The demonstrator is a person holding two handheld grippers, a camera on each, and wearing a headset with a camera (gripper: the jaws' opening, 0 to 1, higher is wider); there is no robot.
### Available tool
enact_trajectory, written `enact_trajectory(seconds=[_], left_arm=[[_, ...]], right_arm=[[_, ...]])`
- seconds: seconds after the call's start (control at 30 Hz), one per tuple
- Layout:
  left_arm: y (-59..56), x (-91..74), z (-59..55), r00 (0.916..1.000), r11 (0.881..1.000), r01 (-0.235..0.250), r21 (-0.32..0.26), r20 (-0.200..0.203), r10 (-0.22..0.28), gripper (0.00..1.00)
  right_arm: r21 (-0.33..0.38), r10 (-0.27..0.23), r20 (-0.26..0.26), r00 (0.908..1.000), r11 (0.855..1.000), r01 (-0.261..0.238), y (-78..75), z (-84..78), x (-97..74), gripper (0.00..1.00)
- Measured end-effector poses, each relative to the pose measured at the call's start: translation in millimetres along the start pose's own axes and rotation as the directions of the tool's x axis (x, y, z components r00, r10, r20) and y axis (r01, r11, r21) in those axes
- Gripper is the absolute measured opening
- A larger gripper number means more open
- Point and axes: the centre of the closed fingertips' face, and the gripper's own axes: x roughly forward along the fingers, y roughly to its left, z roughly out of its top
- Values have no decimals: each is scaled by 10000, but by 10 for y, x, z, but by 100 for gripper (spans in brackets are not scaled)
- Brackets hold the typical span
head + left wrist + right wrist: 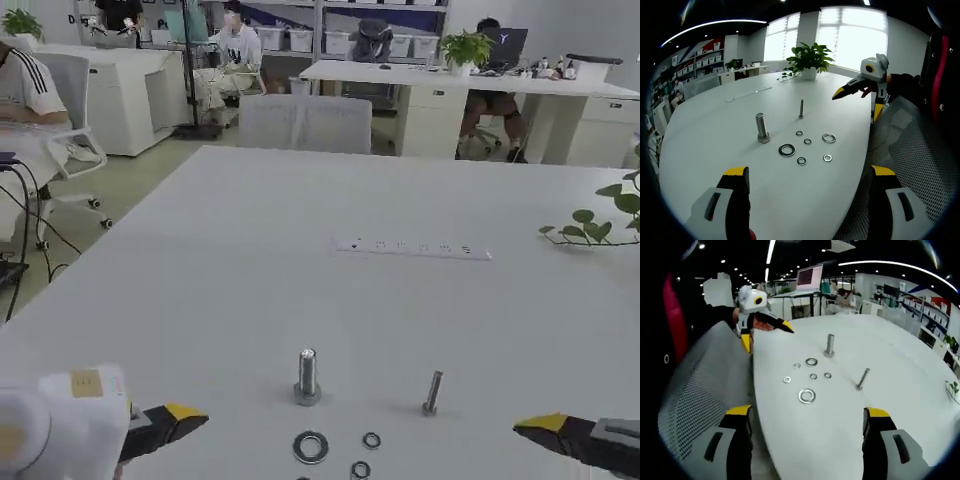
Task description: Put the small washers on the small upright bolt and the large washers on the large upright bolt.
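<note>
White table (200,280): my work surface. Both bolts stand on it, with the washers lying loose on my side of them.
Large bolt (307,377): upright on its head, bare, nothing threaded on it. In the head view it is to the left of the small one.
Small bolt (432,393): upright and bare too, standing apart to the right of the large one.
Large washers (787,149): two, flat on the table. One lies just in front of the large bolt, the other is apart from it with small washers in between.
Small washers (807,141): four that I can count, flat and scattered around the two large ones. None is on a bolt.
Left tongs (809,175): released, jaws spread wide with nothing between them. I hold them low at my edge of the table, facing the bolts.
Right tongs (808,415): released as well, jaws wide and empty. They are at the same edge on the small bolt's side, well apart from my left pair.
Power strip (412,247): flat on the table beyond the bolts.
Plant (809,59): at the table's far right side.
</note>
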Motion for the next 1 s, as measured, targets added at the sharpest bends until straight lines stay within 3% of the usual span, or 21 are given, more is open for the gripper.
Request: enact_trajectory(seconds=[1.0], left_arm=[[-20, 17, -1, 9999, 9998, -102, -163, 135, 104, 100]], right_arm=[[-223, 220, -395, 9990, 9995, -229, -21, -53, 47, 86]])
